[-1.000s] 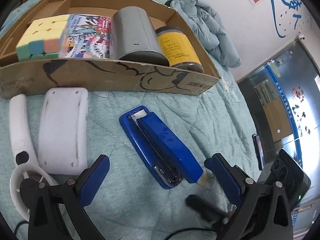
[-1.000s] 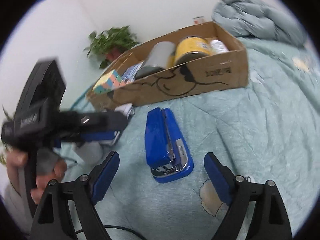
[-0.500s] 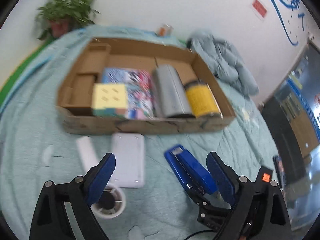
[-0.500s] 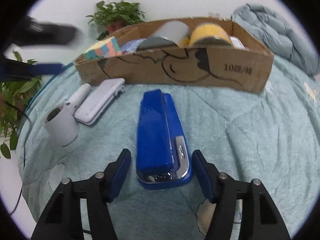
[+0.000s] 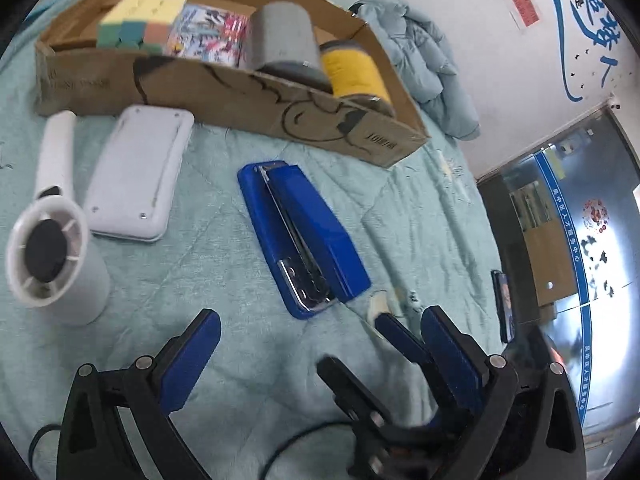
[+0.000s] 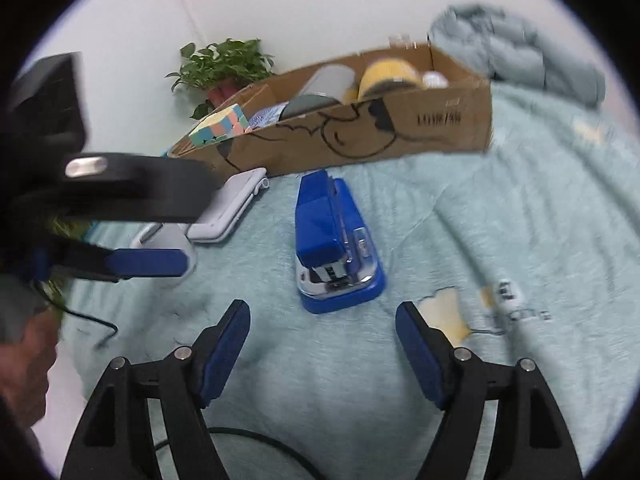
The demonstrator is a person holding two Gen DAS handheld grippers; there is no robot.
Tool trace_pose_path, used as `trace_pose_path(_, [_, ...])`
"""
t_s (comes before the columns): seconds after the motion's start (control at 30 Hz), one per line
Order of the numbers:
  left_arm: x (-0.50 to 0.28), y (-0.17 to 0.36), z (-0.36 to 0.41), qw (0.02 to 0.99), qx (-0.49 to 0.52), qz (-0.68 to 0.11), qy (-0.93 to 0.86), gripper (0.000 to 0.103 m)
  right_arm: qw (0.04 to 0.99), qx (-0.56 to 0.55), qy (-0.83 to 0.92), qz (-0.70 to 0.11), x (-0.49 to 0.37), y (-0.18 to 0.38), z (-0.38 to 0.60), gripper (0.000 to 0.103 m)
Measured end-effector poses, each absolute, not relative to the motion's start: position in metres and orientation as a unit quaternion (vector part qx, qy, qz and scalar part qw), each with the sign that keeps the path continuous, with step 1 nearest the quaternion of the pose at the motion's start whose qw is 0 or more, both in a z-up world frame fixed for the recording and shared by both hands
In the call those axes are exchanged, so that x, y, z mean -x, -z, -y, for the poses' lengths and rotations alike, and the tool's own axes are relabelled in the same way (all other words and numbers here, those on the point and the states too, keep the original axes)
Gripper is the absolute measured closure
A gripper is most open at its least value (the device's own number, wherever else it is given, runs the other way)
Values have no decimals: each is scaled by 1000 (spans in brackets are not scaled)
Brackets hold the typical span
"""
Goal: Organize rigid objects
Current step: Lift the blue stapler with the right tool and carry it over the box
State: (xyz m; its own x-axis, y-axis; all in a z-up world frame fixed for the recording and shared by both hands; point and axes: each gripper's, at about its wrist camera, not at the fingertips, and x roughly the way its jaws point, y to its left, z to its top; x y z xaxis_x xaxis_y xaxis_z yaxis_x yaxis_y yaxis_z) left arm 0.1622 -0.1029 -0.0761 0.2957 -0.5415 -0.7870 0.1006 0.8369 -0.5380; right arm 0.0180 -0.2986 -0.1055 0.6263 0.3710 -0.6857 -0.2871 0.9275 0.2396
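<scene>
**Some things are in the box, three are still out on the bed**

The right claw [image 6: 322, 350] is empty, with its two blue fingers wide apart. The left claw [image 5: 320, 354] is empty too, fingers spread apart. Both hang over the soft green quilt [image 5: 224, 344] on the bed, just on the near side of the stapler.

The blue stapler [image 6: 334, 244] lies flat on the quilt, right in front of the right claw. It is long, hard and smooth, with a shiny silver metal tip at the near end. I think it is the next thing to pick up.

To the left of the stapler sit a round white fan [image 5: 52, 256] with a long handle and a flat white plastic case [image 5: 138, 172] with round corners. These look hard and smooth too.

Behind the stapler is the brown cardboard box [image 5: 240, 98], with black drawing on its front wall. Already inside it are a pastel puzzle cube [image 5: 138, 20], a colourful little box [image 5: 208, 36], a grey can [image 5: 282, 38] and a yellow jar [image 5: 354, 72].

So four things look packed, and three are left.
</scene>
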Motion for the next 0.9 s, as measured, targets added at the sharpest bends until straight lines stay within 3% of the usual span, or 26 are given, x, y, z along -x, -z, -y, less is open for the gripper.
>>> trace_pose_path(0.4, [-218, 122, 105, 759, 233, -571, 208, 3, 895, 23, -195, -400, -61, 104, 284, 28])
trace_pose_path(0.57, [-221, 122, 105, 756, 237, -570, 217, 7, 872, 30, -176, -456, -82, 114, 277, 28])
trace_pose_path(0.7, [-220, 120, 101, 755, 245, -568, 218, 8, 876, 31, -174, -449, -81, 117, 270, 44])
trace_pose_path(0.8, [-221, 121, 102, 755, 242, -569, 219, 8, 871, -6, -163, -463, -83, 116, 275, 44])
trace_pose_path(0.9, [-218, 121, 105, 753, 238, -571, 224, 17, 859, -70, -168, -479, -94, 115, 289, 45])
